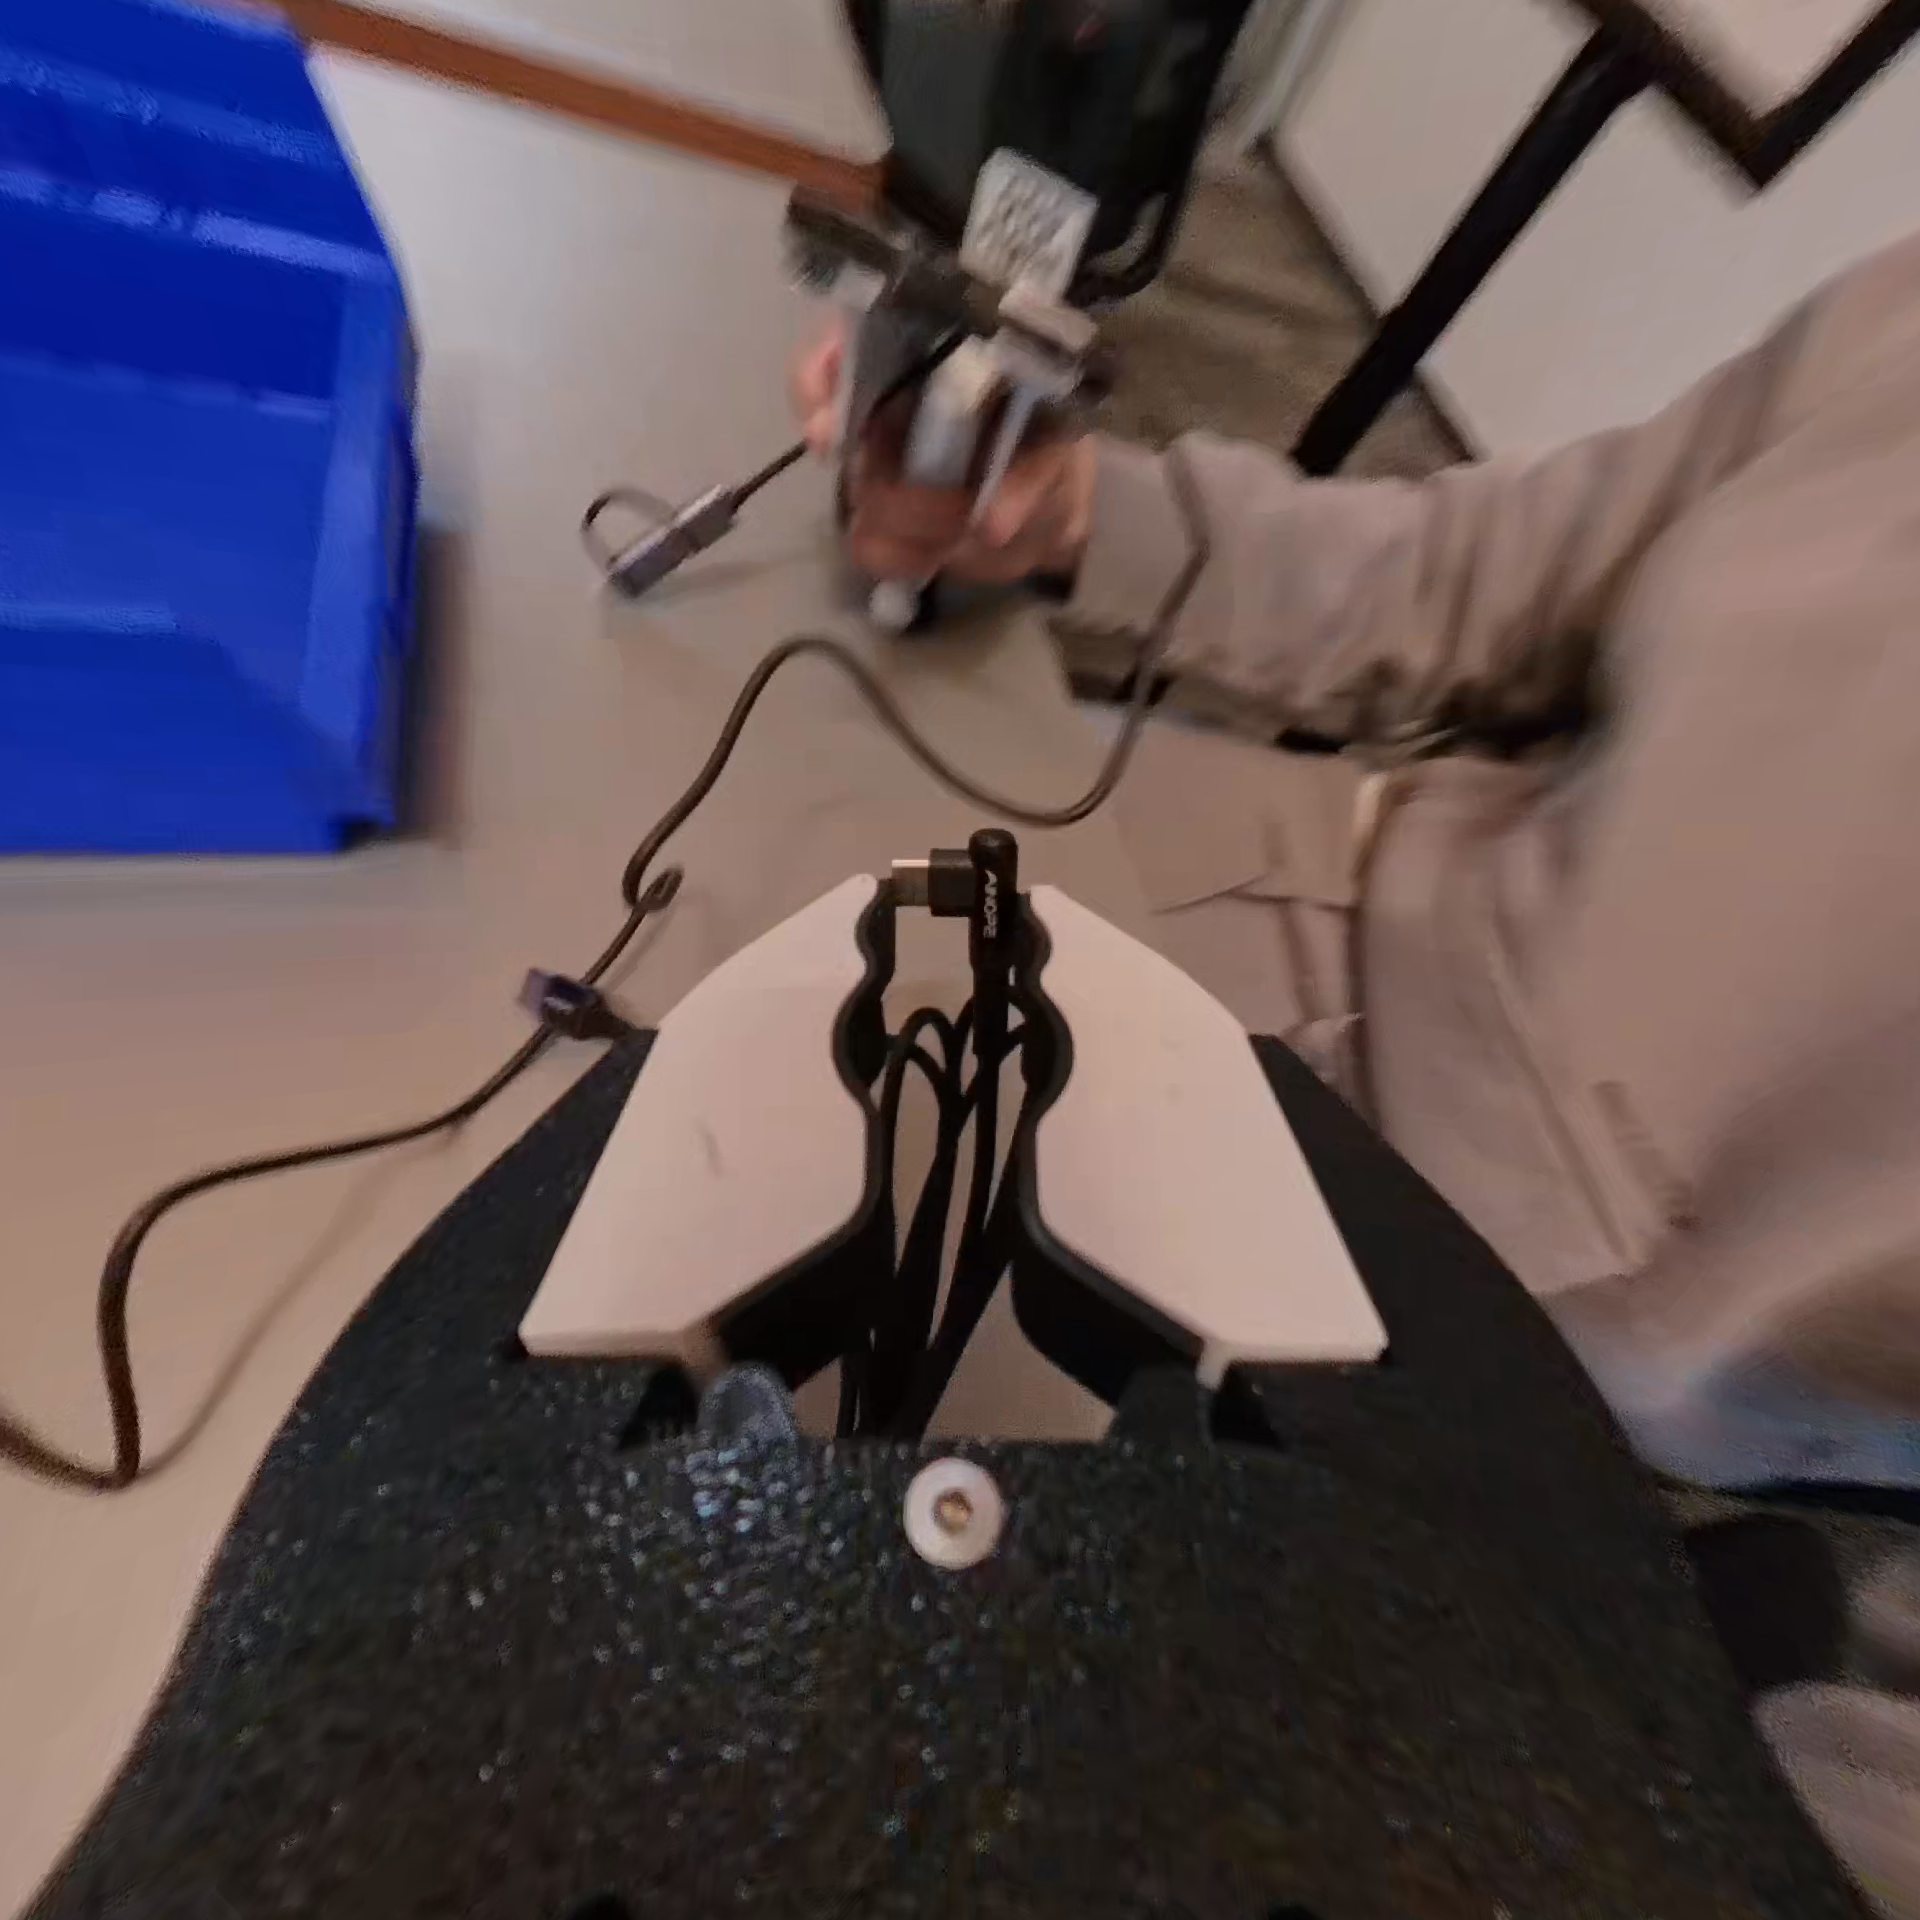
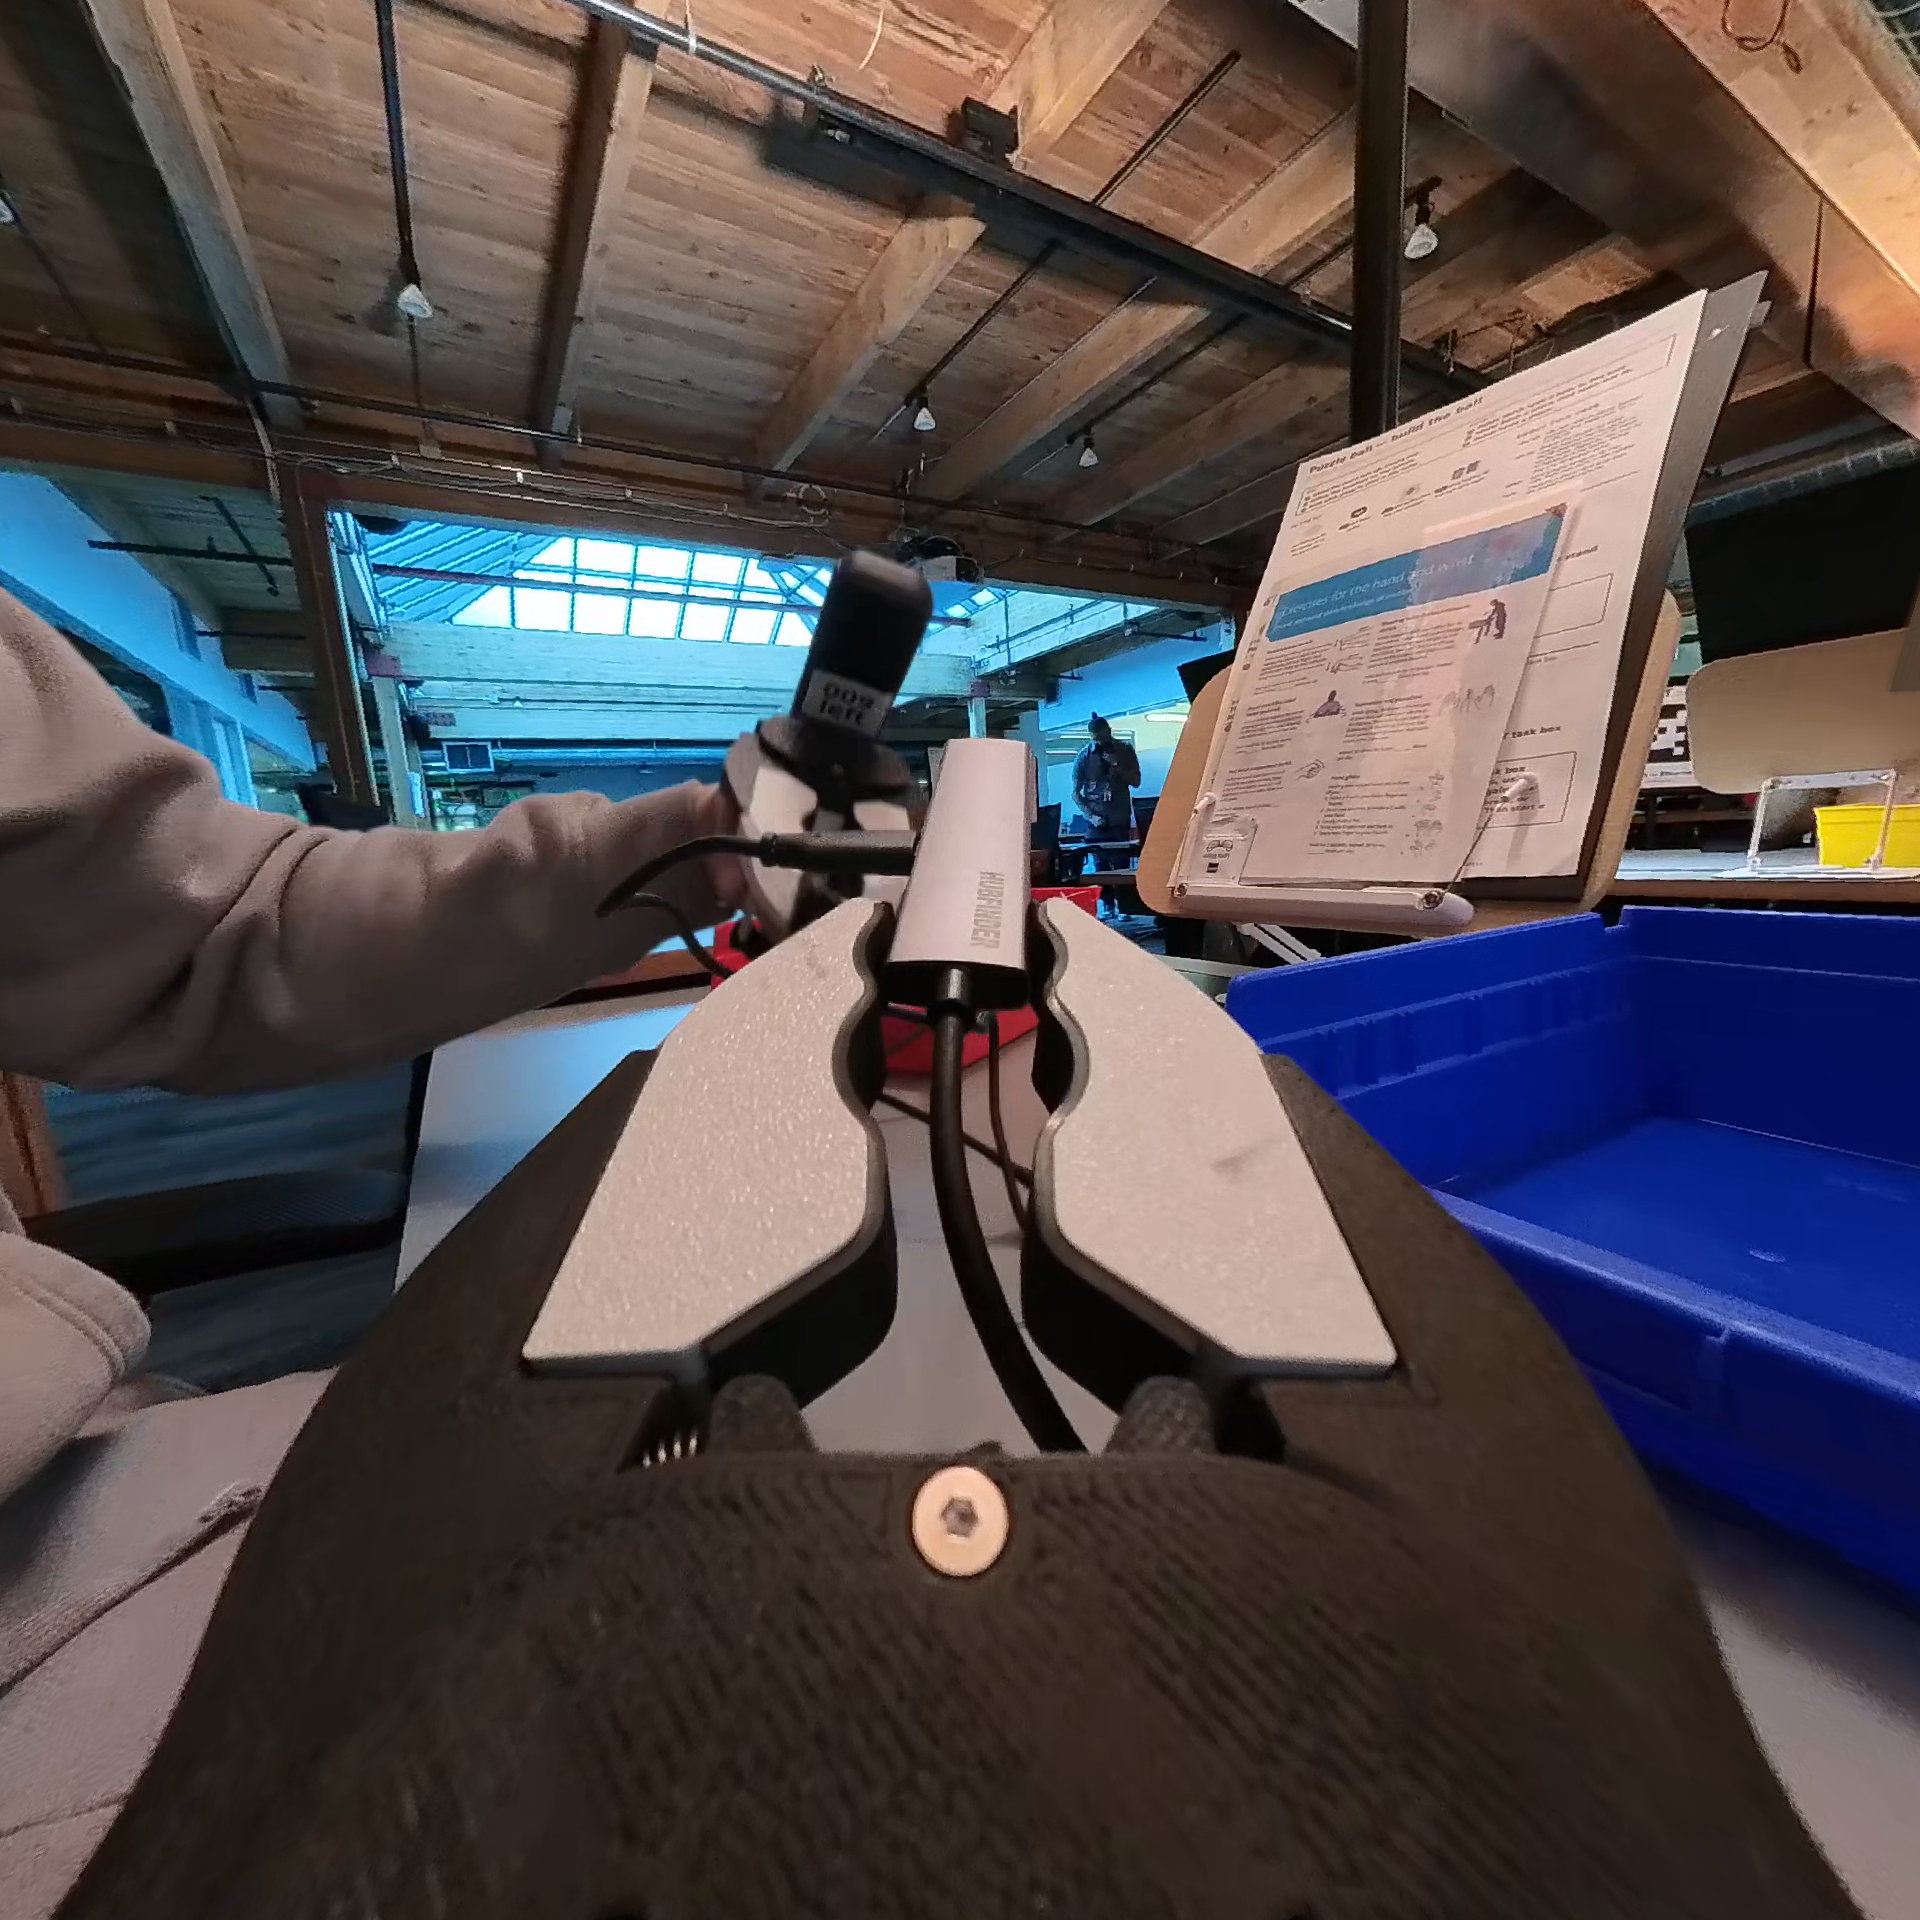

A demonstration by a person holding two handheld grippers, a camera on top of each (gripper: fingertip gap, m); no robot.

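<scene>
My left gripper (image 1: 951,896) is shut on a black right-angle plug (image 1: 985,891), whose metal tip points left past the fingertips. Its cable runs back between the fingers. My right gripper (image 2: 961,935) is shut on the lower end of a grey slim hub (image 2: 966,842), which stands up past the fingertips with its black cord (image 2: 961,1195) trailing back. In the right wrist view, a black plug (image 2: 831,852) meets the hub's left side, with the left gripper (image 2: 821,779) just behind it. I cannot tell if it is inserted. The left wrist view shows the right gripper (image 1: 935,395) blurred, in a hand.
A blue bin (image 2: 1662,1164) stands right of the right gripper and also shows in the left wrist view (image 1: 187,468). A document stand (image 2: 1455,644) is behind it. A black cable (image 1: 312,1153) loops over the pale table (image 1: 208,1039). A beige sleeve (image 1: 1455,644) crosses on the right. Spacing between my two grippers at the tips: around 15 cm.
</scene>
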